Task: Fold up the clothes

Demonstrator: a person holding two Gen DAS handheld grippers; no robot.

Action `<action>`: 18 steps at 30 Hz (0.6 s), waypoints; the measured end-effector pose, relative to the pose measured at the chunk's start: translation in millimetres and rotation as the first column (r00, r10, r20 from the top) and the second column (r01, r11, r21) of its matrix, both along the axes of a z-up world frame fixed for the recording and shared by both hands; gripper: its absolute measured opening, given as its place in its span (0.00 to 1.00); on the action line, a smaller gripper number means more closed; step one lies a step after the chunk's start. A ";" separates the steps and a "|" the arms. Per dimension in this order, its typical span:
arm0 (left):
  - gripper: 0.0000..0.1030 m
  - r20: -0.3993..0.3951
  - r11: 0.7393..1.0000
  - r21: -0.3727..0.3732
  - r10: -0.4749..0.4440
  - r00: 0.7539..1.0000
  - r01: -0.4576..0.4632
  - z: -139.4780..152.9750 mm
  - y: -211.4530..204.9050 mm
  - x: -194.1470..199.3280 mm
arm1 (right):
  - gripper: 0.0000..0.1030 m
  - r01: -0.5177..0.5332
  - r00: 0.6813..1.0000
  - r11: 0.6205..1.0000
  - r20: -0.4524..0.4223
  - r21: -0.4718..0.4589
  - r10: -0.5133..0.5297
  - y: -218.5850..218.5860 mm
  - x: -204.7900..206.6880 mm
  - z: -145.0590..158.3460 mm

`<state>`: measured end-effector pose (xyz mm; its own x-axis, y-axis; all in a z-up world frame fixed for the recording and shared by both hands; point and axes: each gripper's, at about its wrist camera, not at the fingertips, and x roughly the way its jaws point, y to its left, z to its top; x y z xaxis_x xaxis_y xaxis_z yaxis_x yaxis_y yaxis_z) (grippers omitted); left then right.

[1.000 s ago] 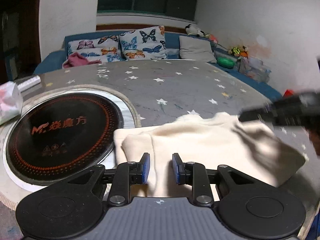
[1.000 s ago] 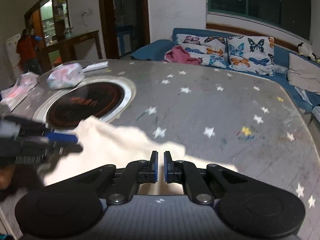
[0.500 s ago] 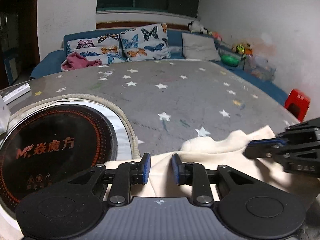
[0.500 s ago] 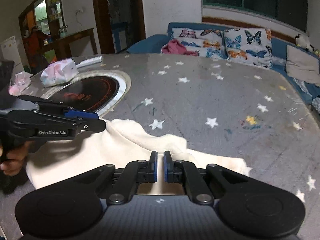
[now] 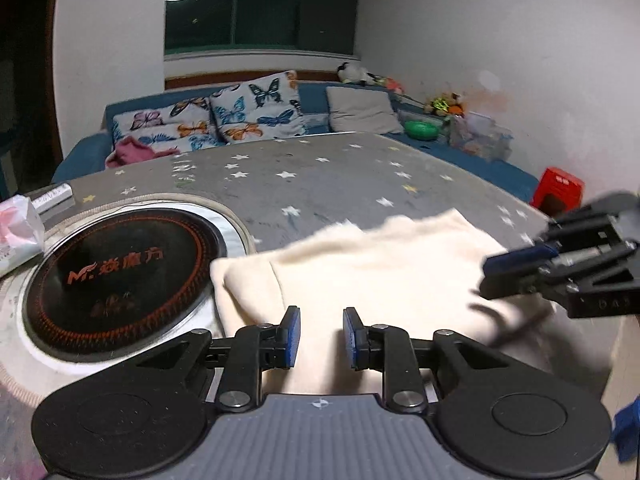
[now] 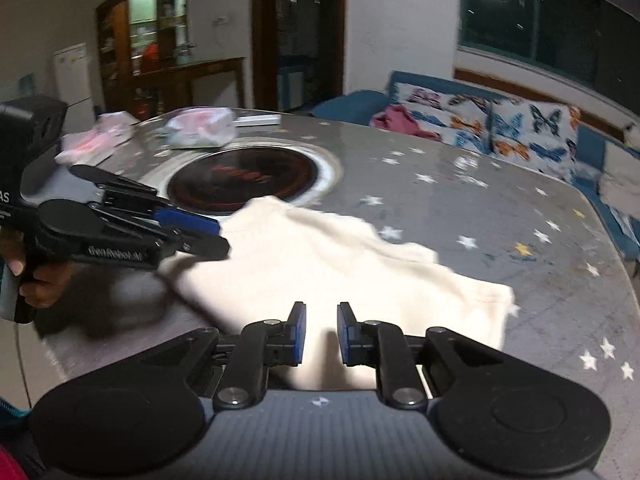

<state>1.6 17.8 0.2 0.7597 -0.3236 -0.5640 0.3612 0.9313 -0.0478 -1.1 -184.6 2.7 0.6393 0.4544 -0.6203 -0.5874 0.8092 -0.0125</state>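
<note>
A cream garment (image 5: 380, 264) lies folded on the grey star-patterned table (image 5: 320, 176), its left edge over the rim of the round cooktop (image 5: 116, 272). My left gripper (image 5: 319, 336) is open and empty, just above the garment's near edge. My right gripper (image 6: 319, 334) is open and empty over the garment's (image 6: 320, 264) near edge. It also shows blurred at the right of the left wrist view (image 5: 516, 264). The left gripper shows at the left of the right wrist view (image 6: 192, 228), above the garment's left corner.
A black induction cooktop (image 6: 244, 178) is set into the table. Plastic bags (image 6: 200, 130) and a white box (image 6: 256, 121) lie beyond it. A blue sofa with butterfly cushions (image 5: 256, 116) runs behind the table. A red stool (image 5: 558, 192) stands at the right.
My right gripper has opened from nearly shut and let go of the garment. Both grippers have pulled back and risen a little; the garment now lies flat on the table.
</note>
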 end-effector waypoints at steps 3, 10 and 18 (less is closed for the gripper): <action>0.25 0.011 1.000 0.017 0.001 1.000 -0.001 -4.8 -1.3 -9.2 | 0.15 -0.035 0.999 0.999 0.034 -0.021 0.036 15.1 -8.2 -5.7; 0.25 0.037 0.999 0.046 0.008 0.999 -0.009 -13.2 -1.0 -20.4 | 0.15 -0.029 0.999 0.998 0.033 -0.051 0.031 27.0 -17.2 -18.7; 0.25 0.029 0.999 0.030 0.020 0.999 -0.021 -13.8 2.4 -22.7 | 0.15 0.094 0.995 0.995 0.031 -0.022 -0.094 -10.2 -29.9 -13.9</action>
<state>-21.1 20.2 -13.6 0.7821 -0.2911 -0.5509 0.3431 0.9393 -0.0092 -31.0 -194.7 -11.1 0.6966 0.3769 -0.6105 -0.5079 0.8601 -0.0486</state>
